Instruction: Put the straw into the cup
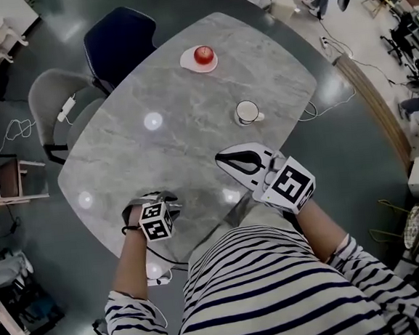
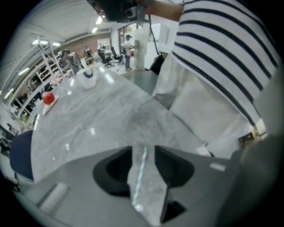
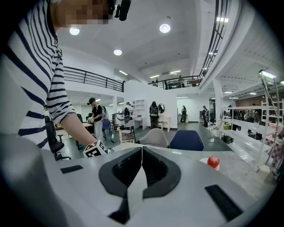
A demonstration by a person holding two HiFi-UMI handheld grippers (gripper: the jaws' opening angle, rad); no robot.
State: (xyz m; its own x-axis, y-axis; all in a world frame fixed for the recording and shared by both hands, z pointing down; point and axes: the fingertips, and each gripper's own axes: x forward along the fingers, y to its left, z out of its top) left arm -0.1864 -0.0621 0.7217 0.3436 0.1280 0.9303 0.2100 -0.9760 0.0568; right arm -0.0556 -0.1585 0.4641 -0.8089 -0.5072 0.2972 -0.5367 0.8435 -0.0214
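A thin straw (image 2: 139,175) with green and white stripes lies flat on the grey marble table (image 1: 191,128), near its front edge. My left gripper (image 2: 143,150) points steeply down over it, open, one jaw on each side of the straw, and neither pad presses on it. In the head view the left gripper (image 1: 161,202) hides the straw. The white cup (image 1: 247,112) stands upright towards the table's right side, also seen far off as the cup (image 2: 88,76). My right gripper (image 1: 223,158) hovers in front of the cup, shut and empty, its tips meeting at the right gripper (image 3: 142,148).
A red apple (image 1: 203,55) sits on a pink plate (image 1: 189,61) at the table's far side. A dark blue chair (image 1: 119,40) and a grey chair (image 1: 54,96) stand at the far left corner. My striped torso presses close to the front edge.
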